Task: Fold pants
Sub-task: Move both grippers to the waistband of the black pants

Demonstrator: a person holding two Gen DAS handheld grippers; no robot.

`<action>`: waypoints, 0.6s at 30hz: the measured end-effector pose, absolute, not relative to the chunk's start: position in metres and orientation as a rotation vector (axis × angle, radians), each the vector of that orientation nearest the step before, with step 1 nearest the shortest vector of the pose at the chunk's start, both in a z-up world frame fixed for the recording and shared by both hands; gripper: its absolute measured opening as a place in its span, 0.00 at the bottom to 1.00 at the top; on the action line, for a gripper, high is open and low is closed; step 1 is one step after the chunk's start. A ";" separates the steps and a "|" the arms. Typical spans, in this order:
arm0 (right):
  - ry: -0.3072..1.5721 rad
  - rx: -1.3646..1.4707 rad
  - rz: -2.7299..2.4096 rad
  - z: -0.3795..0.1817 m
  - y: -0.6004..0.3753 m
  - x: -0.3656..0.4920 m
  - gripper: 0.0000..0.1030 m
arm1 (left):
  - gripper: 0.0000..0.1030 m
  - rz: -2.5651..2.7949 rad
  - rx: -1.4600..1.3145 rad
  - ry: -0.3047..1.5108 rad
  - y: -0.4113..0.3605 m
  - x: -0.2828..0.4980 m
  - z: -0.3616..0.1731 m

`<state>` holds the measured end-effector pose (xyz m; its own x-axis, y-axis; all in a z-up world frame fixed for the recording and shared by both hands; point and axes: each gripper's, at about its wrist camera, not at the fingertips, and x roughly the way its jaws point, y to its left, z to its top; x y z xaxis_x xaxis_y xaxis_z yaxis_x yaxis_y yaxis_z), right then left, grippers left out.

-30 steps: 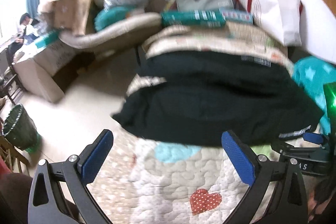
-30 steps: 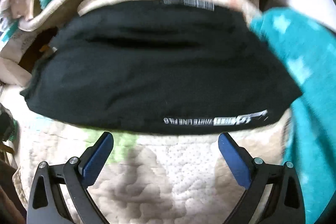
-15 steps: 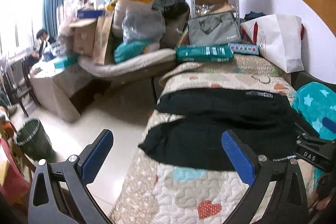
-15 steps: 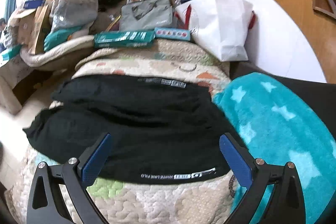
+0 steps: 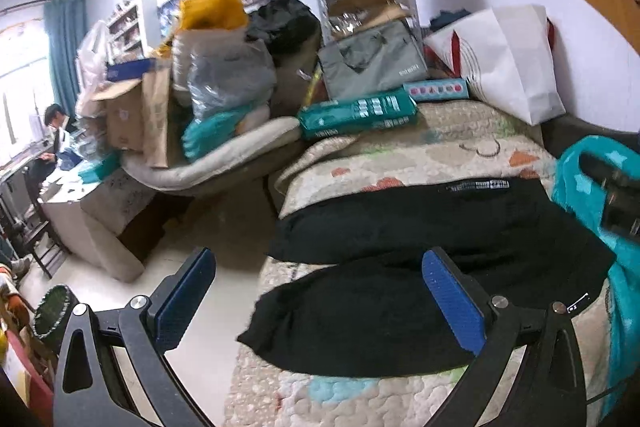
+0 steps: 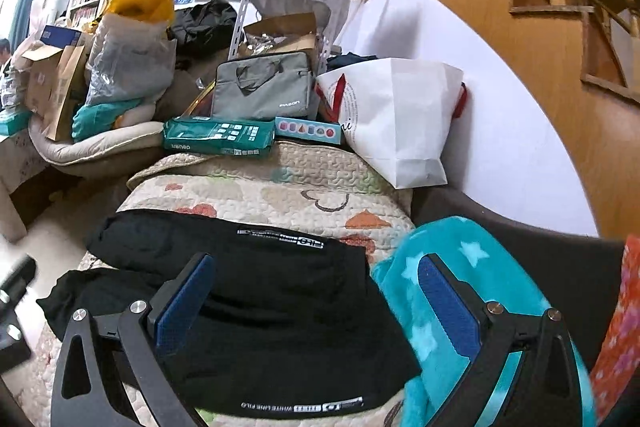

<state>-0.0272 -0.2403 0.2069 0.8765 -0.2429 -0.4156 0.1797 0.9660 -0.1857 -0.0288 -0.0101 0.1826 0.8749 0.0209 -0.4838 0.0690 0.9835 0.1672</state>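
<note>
Black pants (image 5: 420, 259) lie folded across a quilted heart-print cover (image 5: 440, 155), with white lettering along the hem; they also show in the right wrist view (image 6: 280, 315). My left gripper (image 5: 320, 299) is open and empty, held back above the pants' left end. My right gripper (image 6: 316, 299) is open and empty, held back above the pants' right end beside a teal star blanket (image 6: 452, 267). The right gripper shows blurred at the right edge of the left wrist view (image 5: 616, 195).
A green package (image 5: 360, 115), a grey bag (image 5: 372, 63) and a white paper bag (image 5: 508, 59) stand at the cover's far end. Piled boxes and bags (image 5: 180, 87) are to the left. Bare floor (image 5: 192, 267) and a green bin (image 5: 52, 311) lie left.
Both grippers have drawn back and lifted away from the pants, so more of the room shows. The pants lie as before. Both grippers stay open.
</note>
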 end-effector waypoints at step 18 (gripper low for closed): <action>0.622 -0.180 -0.131 0.193 -0.256 0.087 1.00 | 1.00 -0.011 -0.002 0.682 0.034 0.079 0.127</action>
<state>0.0872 -0.2565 0.1926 0.8054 -0.1754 -0.5662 0.0674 0.9761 -0.2065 0.0789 0.0338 0.1274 0.7764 -0.0107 -0.6302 0.0096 0.9999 -0.0050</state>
